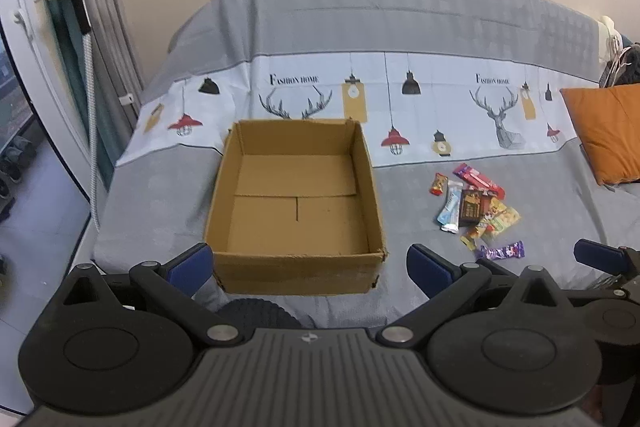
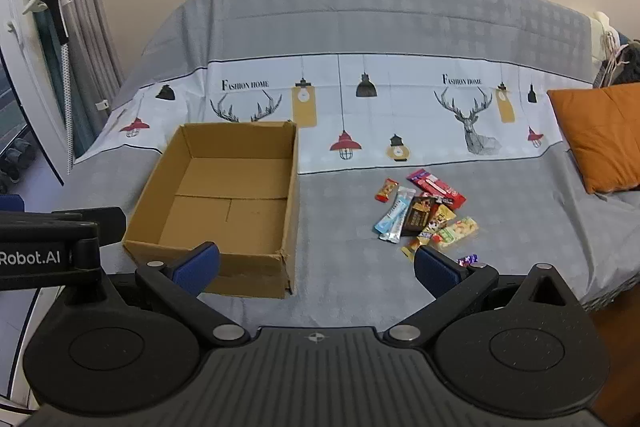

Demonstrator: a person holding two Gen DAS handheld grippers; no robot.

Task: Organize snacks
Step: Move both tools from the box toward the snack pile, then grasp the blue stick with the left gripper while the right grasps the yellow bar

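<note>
On the bed (image 1: 400, 195), cardboard box (image 1: 296, 203), snack pile (image 1: 476, 207), spread tongs (image 2: 316, 267)

The left gripper (image 1: 310, 265) and the right gripper (image 2: 316, 267) are side by side, both with jaws wide apart and holding nothing.

The cardboard box (image 1: 296, 205) is plain matt brown board with rough-cut edges. The snack wrappers (image 2: 426, 217) beside it are shiny foil and plastic film. The bedsheet (image 1: 400, 27) is soft matt printed cloth, and the orange cushion (image 2: 598, 135) a slightly sheeny fabric. Both grippers' bodies are matt black ribbed plastic with blue pads (image 1: 430, 269).
</note>
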